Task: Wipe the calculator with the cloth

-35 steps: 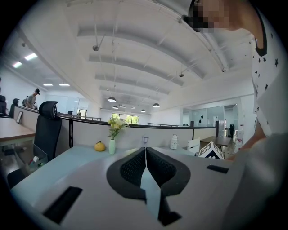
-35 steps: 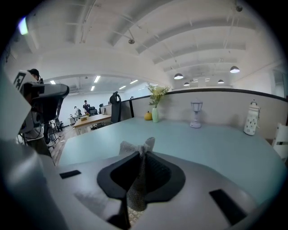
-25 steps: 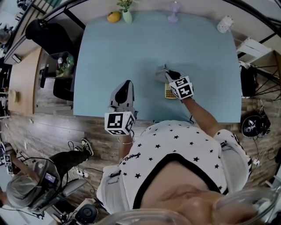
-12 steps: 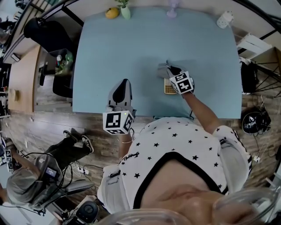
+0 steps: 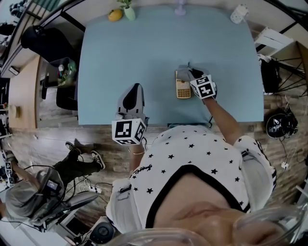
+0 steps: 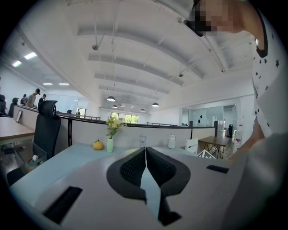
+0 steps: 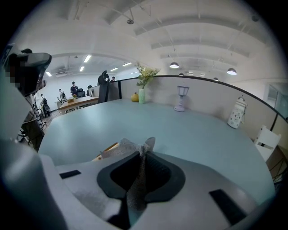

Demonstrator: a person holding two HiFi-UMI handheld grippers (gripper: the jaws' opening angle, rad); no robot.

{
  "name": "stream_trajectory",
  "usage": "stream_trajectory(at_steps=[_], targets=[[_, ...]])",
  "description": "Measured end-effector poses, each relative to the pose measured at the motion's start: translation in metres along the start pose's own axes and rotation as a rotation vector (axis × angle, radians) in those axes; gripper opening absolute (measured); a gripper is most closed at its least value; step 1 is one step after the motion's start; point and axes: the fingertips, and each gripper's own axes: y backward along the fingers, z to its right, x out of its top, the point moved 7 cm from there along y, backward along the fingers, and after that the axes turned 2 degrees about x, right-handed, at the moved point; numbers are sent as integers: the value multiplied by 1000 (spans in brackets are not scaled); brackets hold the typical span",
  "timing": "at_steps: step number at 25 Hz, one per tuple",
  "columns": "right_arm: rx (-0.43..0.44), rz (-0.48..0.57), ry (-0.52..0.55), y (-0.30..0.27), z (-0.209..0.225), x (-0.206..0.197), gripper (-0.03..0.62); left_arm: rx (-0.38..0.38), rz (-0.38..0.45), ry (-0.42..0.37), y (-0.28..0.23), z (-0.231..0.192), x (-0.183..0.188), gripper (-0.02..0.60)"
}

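An open-plan office with a white beamed ceiling [image 6: 135, 45], round pendant lamps [image 6: 110, 98] and a wood-plank floor [image 5: 57, 129] surrounds a broad pale blue table with a matte top [image 5: 144, 53]. A low partition wall [image 7: 211, 96] runs just behind the table's far edge. A black high-backed office chair [image 5: 41, 36] stands off the far left corner, and more desks with people show far back in the room. The person, in a white shirt with black stars [image 5: 192, 163], stands at the near edge. The left gripper [image 5: 136, 92] hangs over the near edge of the table, left of centre, its dark ribbed jaws pressed together with nothing between them. The right gripper [image 5: 192, 76] is right of centre and further in, its jaws clamped on a fold of thin grey woven cloth [image 7: 123, 148]. The cloth spreads just ahead of the jaws, over the far end of a small tan rectangular calculator [image 5: 183, 89]. The calculator lies flat on the table, right of centre and toward the near edge, its key rows uncovered at the near end. The two grippers are well apart. Along the far edge stand a white lantern-shaped ornament [image 5: 238, 13] at the right corner, a small lilac stemmed lamp [image 5: 180, 8] near the middle, a pale green vase with a flower sprig [image 5: 129, 12] and, just beside it, a round yellow fruit [image 5: 114, 15].
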Motion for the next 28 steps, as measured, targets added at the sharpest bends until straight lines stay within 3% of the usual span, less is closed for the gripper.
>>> stream_trajectory(at_steps=[10, 19, 23, 28], targets=[[-57, -35, -65, 13, 15, -28, 37, -56, 2, -13, -8, 9, 2, 31], [-66, -43, -81, 10, 14, -30, 37, -52, 5, -12, -3, 5, 3, 31], [-67, 1, -94, 15, 14, -20, 37, -47, 11, -12, 1, 4, 2, 31], [-3, 94, -105, 22, -5, 6, 37, -38, 17, -10, 8, 5, 1, 31]])
